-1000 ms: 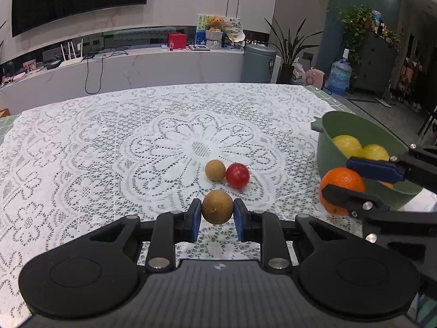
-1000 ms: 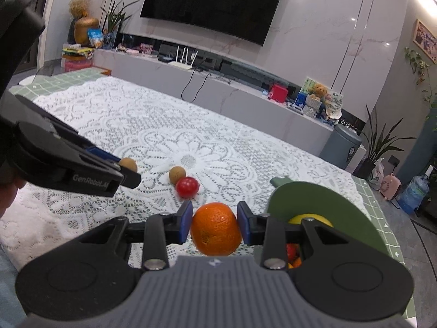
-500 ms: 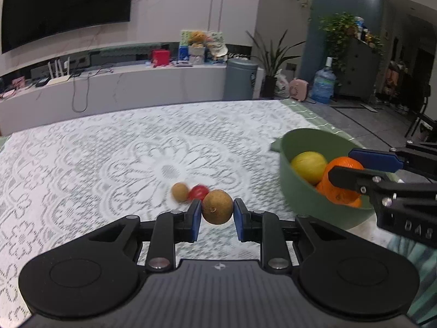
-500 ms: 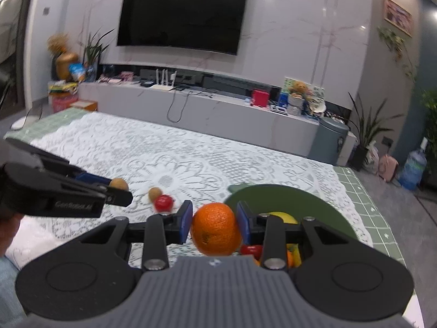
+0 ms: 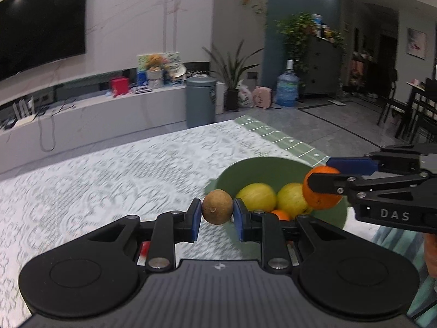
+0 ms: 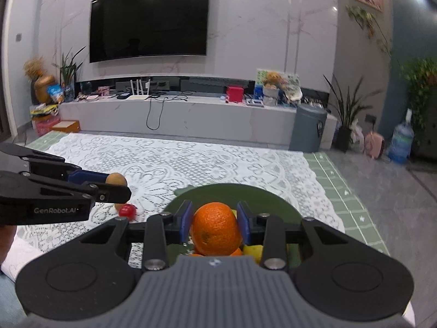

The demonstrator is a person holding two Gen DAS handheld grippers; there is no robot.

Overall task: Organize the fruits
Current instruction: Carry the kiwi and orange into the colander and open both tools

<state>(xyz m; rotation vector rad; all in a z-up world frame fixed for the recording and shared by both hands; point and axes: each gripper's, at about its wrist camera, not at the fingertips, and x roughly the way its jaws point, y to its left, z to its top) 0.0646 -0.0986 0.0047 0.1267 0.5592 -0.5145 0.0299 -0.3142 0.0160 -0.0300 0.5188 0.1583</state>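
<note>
My left gripper (image 5: pixel 217 211) is shut on a small brown round fruit (image 5: pixel 217 210), held just left of the green bowl (image 5: pixel 262 167). In the bowl lie two yellow fruits (image 5: pixel 256 197) and a small orange one (image 5: pixel 281 214). Above the bowl, my right gripper (image 6: pixel 215 225) is shut on an orange (image 6: pixel 215 228); the left wrist view shows that orange (image 5: pixel 322 196) over the bowl's right side. On the lace cloth, left of the bowl (image 6: pixel 262 192), remain a red tomato-like fruit (image 6: pixel 127 211) and another brown fruit (image 6: pixel 118 206), partly hidden by the left gripper (image 6: pixel 117 184).
The table carries a white lace cloth (image 6: pixel 191 161) over a green checked one (image 6: pixel 352 205); its right edge runs just past the bowl. Behind it stand a low white TV bench (image 6: pixel 177 114), a grey bin (image 6: pixel 307 128) and plants. A hand (image 5: pixel 430 248) shows at the right.
Both grippers have risen and swung right toward the bowl with their fruits. The orange went from beside the bowl's front to above it; the brown fruit now hangs by the bowl's left rim.
</note>
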